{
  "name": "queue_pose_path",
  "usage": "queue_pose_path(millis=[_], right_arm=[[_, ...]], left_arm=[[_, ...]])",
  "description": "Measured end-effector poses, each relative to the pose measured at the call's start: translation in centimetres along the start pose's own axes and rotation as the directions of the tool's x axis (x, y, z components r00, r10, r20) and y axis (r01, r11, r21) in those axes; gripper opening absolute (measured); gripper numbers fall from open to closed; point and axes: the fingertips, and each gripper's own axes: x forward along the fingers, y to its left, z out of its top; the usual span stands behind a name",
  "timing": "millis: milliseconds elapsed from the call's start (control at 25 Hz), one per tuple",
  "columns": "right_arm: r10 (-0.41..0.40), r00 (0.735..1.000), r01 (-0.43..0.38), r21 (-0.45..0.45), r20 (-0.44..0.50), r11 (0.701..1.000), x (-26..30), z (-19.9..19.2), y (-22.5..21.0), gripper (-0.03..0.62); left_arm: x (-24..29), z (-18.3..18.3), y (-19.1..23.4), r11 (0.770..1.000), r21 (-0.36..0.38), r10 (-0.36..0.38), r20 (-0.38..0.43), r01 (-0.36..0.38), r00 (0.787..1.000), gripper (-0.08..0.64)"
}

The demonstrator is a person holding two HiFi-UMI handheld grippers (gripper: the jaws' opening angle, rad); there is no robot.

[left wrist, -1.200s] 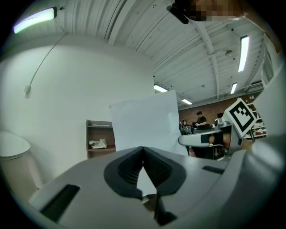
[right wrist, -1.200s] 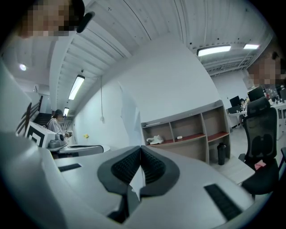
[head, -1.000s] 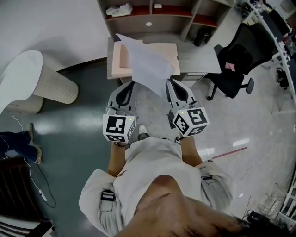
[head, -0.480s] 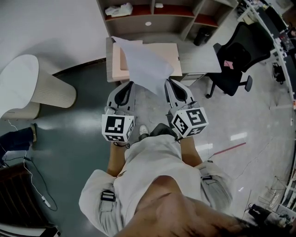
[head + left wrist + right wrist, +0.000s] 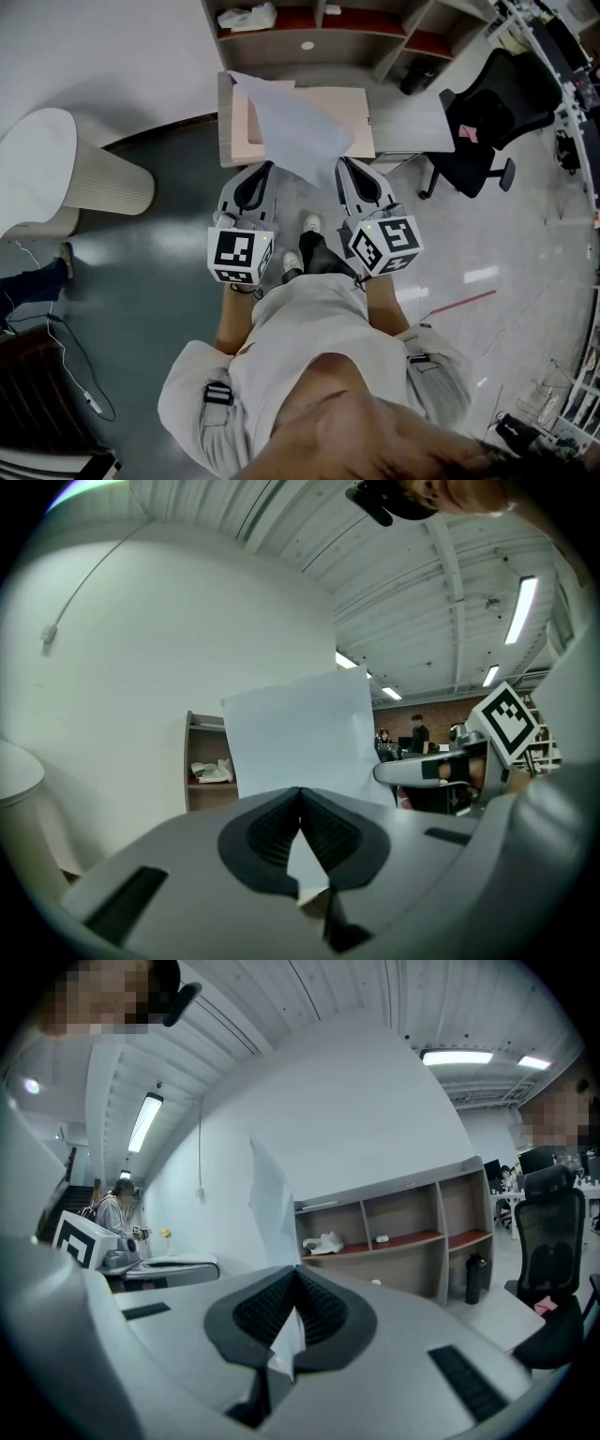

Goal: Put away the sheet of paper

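Left gripper (image 5: 263,172): jaws pressed together, pinching the left edge of the sheet of paper (image 5: 295,131). Right gripper (image 5: 343,169): jaws pressed together, pinching its right edge. The sheet spans both claws and extends toward 12 o'clock, overlapping the pink tray (image 5: 352,112) in the head view.

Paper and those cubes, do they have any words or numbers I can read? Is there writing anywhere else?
Paper: blank on the sides that show, no words.
Left cube and right cube: only black-and-white square patterns, no letters or numbers.
Shelf and chair: no text to read; any print there is too small to tell.
So there is nothing readable here.
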Motion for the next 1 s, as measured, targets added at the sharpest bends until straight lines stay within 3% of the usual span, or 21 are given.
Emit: queue_pose_path(millis=[1000], right_arm=[[0.125, 0.991, -0.125, 0.005, 0.046, 0.992, 11.8, 4.3, -7.7, 0.018]], left_arm=[[12.5, 2.8, 5.0, 0.994, 0.056, 0.097, -0.001, -0.097, 0.995, 0.015]])
